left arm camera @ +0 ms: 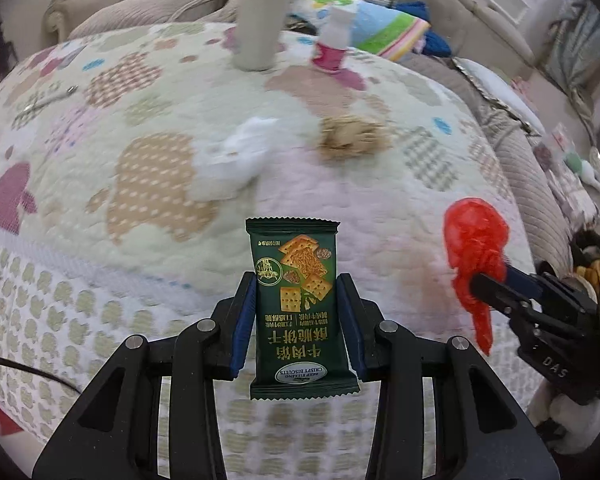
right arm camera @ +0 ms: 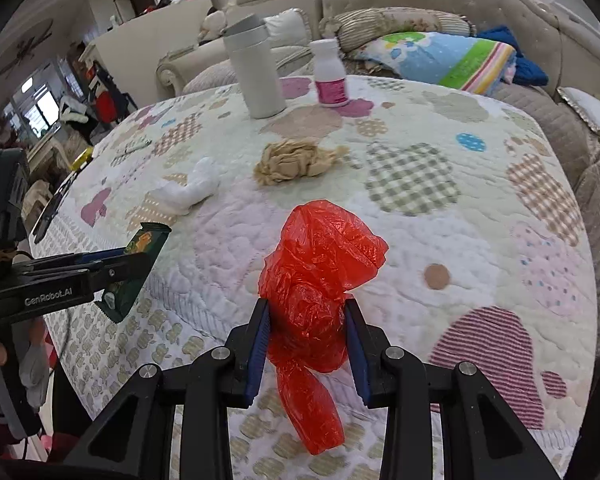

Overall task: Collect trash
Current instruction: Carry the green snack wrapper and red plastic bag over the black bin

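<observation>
**Operator:** Report what each hand-held gripper carries.

**Technician:** The left hand-held gripper [left arm camera: 297, 300] is closed partway on a green biscuit packet [left arm camera: 300, 312], pads against both long edges. The packet's long axis runs straight out along the fingers. The right hand-held gripper [right arm camera: 306, 332] is clamped on a crumpled red plastic bag [right arm camera: 316, 276], with a tail hanging below the pads. Both items are lifted clear of the quilted surface [right arm camera: 480, 200].

**Operator:** What trash remains, and which way does it lie?

**Technician:** A white tissue wad [right arm camera: 188, 192] and a tan crumpled wad [right arm camera: 296, 164] lie ahead of both grippers, near the surface's middle. The white wad is on the left gripper's side; the tan wad is more central. No bin is visible, so the drop-off direction cannot be determined.

**Operator:** Legible markings?

**Technician:** The packet reads "CRISPY BISCUITS", plus Chinese characters, seen inverted. The left gripper's body reads "GenRobot.AI". A white tumbler [right arm camera: 254, 72] and a pink-labelled bottle [right arm camera: 331, 74] stand beyond; the bottle's label is unreadable.
</observation>
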`<action>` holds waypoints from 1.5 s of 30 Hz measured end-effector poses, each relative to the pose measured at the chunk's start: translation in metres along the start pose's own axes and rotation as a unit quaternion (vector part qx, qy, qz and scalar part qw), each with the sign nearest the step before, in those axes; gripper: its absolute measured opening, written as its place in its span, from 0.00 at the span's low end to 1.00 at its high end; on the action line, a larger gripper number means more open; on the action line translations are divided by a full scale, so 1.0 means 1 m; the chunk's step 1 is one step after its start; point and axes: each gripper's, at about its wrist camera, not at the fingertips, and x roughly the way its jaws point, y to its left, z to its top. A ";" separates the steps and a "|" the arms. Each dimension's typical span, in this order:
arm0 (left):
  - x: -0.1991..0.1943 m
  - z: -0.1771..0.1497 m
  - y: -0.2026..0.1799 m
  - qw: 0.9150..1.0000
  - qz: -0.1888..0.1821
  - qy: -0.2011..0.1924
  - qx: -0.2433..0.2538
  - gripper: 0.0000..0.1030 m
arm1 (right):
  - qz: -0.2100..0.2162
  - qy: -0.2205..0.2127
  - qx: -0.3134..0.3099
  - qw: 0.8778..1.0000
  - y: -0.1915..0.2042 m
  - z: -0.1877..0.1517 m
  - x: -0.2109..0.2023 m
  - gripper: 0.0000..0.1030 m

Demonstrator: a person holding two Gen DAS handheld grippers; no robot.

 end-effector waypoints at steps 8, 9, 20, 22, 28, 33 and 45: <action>-0.002 0.005 -0.053 0.999 -0.018 -0.007 0.037 0.36 | -0.015 -0.016 0.028 0.999 -0.029 -0.011 -0.024 0.34; -0.002 0.005 -0.061 0.999 -0.020 -0.007 0.043 0.36 | -0.017 -0.017 0.030 0.999 -0.032 -0.013 -0.026 0.34; 0.002 0.007 -0.137 0.993 -0.038 -0.011 0.110 0.36 | -0.044 -0.041 0.080 0.995 -0.084 -0.033 -0.063 0.34; 0.004 0.006 -0.150 0.992 -0.042 -0.009 0.119 0.36 | -0.050 -0.045 0.089 0.994 -0.094 -0.037 -0.070 0.34; 0.012 0.004 -0.187 0.988 -0.050 -0.005 0.149 0.36 | -0.067 -0.053 0.118 0.989 -0.122 -0.050 -0.088 0.34; 0.017 0.003 -0.211 0.984 -0.056 -0.003 0.167 0.36 | -0.081 -0.059 0.141 0.985 -0.144 -0.062 -0.102 0.34; 0.028 -0.004 -0.269 0.975 -0.081 0.009 0.205 0.36 | -0.113 -0.063 0.182 0.975 -0.187 -0.089 -0.128 0.34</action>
